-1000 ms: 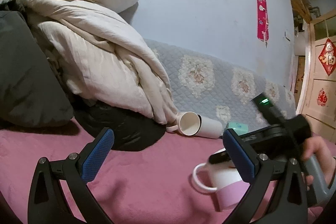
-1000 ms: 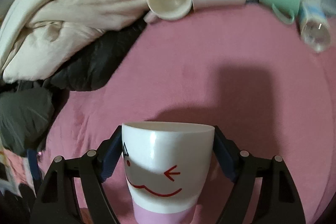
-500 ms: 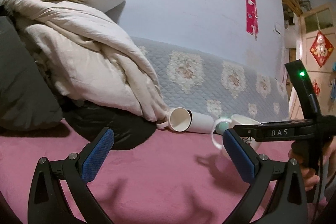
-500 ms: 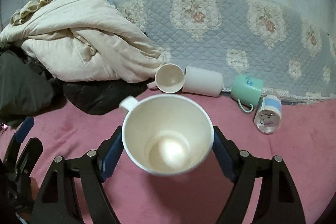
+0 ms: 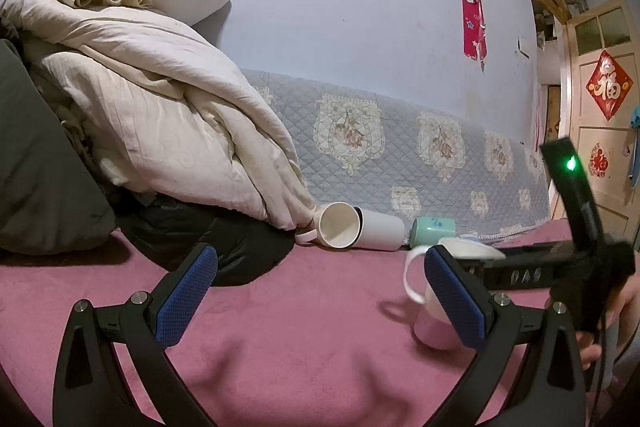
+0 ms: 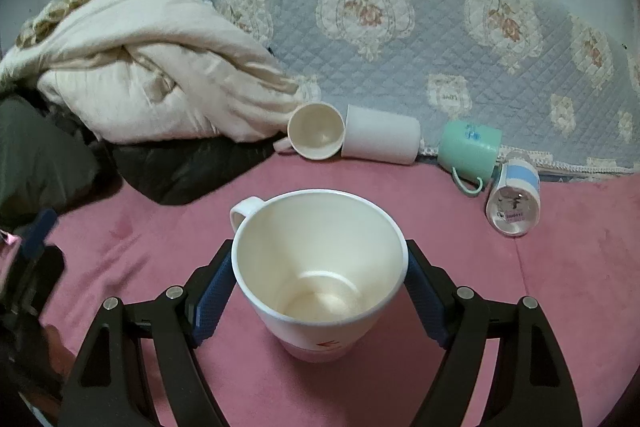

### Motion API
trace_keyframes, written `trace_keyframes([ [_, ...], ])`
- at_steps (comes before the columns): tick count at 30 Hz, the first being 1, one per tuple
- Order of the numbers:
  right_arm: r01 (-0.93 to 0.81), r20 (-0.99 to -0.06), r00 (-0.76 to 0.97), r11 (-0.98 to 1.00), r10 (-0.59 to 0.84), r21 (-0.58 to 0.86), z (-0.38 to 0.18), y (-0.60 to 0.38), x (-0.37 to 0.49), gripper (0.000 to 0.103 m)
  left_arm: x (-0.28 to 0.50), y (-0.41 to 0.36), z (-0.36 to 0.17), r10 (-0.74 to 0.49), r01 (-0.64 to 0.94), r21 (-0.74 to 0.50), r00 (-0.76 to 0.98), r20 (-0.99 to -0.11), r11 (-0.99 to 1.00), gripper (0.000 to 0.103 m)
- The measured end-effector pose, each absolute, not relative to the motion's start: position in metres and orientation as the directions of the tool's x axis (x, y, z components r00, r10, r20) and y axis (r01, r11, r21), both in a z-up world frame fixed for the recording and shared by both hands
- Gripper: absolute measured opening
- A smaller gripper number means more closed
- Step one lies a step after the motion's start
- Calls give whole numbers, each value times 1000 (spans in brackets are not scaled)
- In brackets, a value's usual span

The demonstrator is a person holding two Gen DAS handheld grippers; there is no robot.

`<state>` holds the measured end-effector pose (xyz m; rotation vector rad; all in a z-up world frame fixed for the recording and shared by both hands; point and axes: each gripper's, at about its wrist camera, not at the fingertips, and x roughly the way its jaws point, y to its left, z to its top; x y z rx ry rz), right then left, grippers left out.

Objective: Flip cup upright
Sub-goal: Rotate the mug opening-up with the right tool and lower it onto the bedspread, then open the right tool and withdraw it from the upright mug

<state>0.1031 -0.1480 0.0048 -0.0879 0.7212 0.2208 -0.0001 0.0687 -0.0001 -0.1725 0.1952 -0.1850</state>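
- My right fingers [image 6: 320, 287] clamp the white cup [image 6: 318, 267], upright, its base on the pink bed [image 6: 520, 307].
- My left fingers [image 5: 320, 291] gape wide, empty.
- Four cups lie tipped along the bed's far edge.

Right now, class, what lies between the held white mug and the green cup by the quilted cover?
In the right wrist view, only bare pink blanket lies between the white mug, held by the right gripper, and the green cup.
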Motion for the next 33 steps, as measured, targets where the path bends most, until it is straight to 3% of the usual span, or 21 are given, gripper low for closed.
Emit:
trace_keyframes([
  [7, -268, -636, 741, 963, 216, 15, 4, -157, 89, 83, -2, 59, 0, -188, 166, -133, 967, -174, 977, 103],
  [12, -283, -485, 842, 959, 235, -26, 23, -175, 55, 89, -5, 48, 1, -182, 172, -75, 969, -165, 982, 103],
  [15, -242, -419, 881, 970, 220, 1, 26, -195, 39, 103, -7, 44, 1, -184, 178, -52, 970, -161, 983, 103],
  [18, -183, -335, 926, 983, 172, 0, 21, -217, 23, 103, -7, 41, 2, -184, 180, -36, 970, -162, 983, 103],
  [22, -184, -246, 958, 976, 151, -117, 8, -222, 1, 103, -6, 41, 2, -181, 177, -37, 969, -167, 983, 103],
  [26, -126, -238, 967, 981, 88, -150, -15, -222, -4, 103, -6, 42, 2, -180, 175, -47, 969, -170, 984, 103],
  [28, -147, -269, 957, 980, 107, -134, -18, -224, -1, 103, -5, 41, 2, -179, 174, -45, 968, -174, 984, 103],
  [33, -150, -246, 963, 976, 109, -157, -24, -220, -6, 103, -5, 41, 2, -163, 159, -37, 971, -173, 987, 103],
])
